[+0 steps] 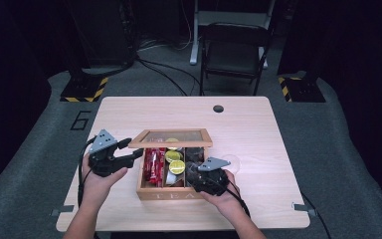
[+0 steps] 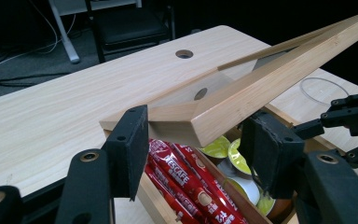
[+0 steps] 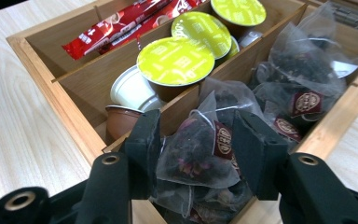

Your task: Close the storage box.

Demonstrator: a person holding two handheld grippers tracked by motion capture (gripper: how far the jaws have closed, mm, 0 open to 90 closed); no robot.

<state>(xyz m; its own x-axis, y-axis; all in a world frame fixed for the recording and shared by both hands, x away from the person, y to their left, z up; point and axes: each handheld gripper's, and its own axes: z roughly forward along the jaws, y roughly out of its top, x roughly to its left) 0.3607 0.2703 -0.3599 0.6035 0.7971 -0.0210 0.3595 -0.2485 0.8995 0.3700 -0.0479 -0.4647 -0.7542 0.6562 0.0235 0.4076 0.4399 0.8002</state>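
A pale wooden table [image 1: 129,112] stands on grey carpet, bearing an open wooden tea box [image 1: 166,194]. The left gripper [image 2: 193,147] clamps the corner of the box's glass-paned wooden lid [image 2: 270,77], holding it raised. The right gripper [image 3: 196,149], jaws half apart, holds a clear mesh tea bag [image 3: 193,151] in the right compartment, among other bags. Green-lidded capsules [image 3: 175,60] and red Nescafé sticks [image 2: 186,179] fill the neighbouring compartments.

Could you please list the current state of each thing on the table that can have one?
Tea box: open.
Lid: raised, gripped at its corner.
Left hand-held gripper: shut on lid.
Right hand-held gripper: closing around tea bag, jaws just narrowed.
Tea bag: between jaws, in right compartment.
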